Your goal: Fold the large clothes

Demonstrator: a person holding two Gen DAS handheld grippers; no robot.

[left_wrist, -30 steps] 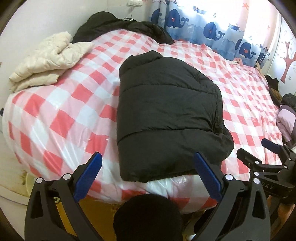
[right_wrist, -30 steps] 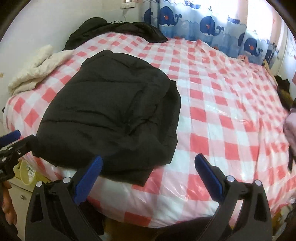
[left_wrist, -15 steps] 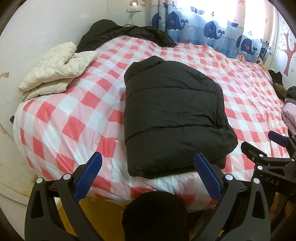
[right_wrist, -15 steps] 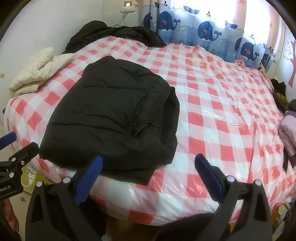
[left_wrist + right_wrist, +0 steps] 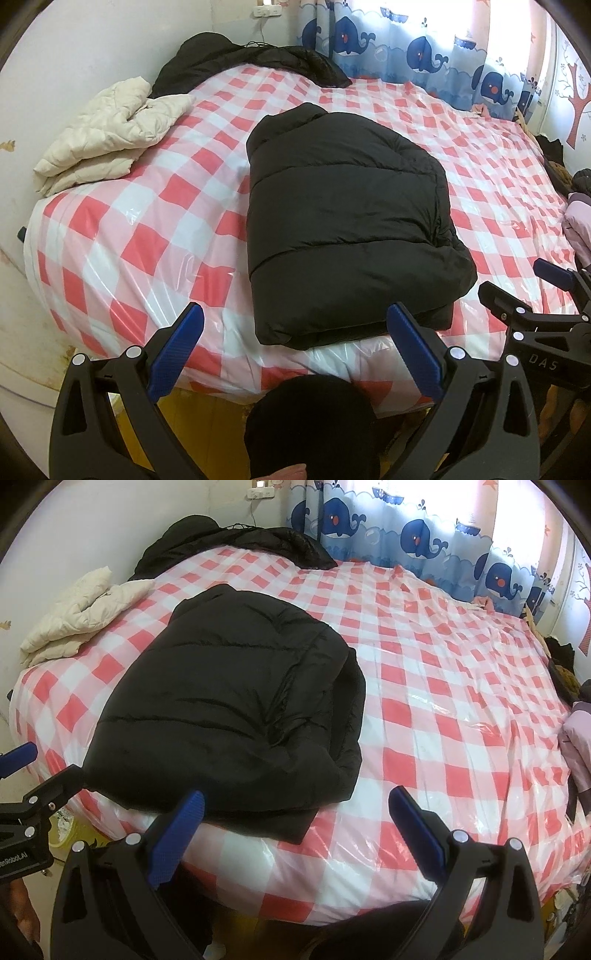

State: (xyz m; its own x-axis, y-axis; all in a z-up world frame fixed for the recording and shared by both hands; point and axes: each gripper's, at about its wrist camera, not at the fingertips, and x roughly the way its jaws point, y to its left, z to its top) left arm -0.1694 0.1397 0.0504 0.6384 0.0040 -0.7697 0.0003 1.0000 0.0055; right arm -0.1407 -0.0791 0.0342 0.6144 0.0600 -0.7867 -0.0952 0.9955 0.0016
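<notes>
At the near edge of the bed with the glossy red-and-white checked plastic cover (image 5: pixel 122 236) lay the folded black quilted puffer jacket (image 5: pixel 343 229), its lower hem overhanging that edge slightly. We held the left gripper (image 5: pixel 295 354) just short of the hem, jaws spread wide on nothing; the right gripper (image 5: pixel 295 834) hovered off the jacket's right corner, equally wide and empty. We judged the fold roughly done, but the padding looked springy: the layers bulging on the jacket's right side could puff open, and the slick cover might let the bundle slide off the edge. The cream quilted jacket (image 5: pixel 107 133) sat well beyond it, near the wall.
</notes>
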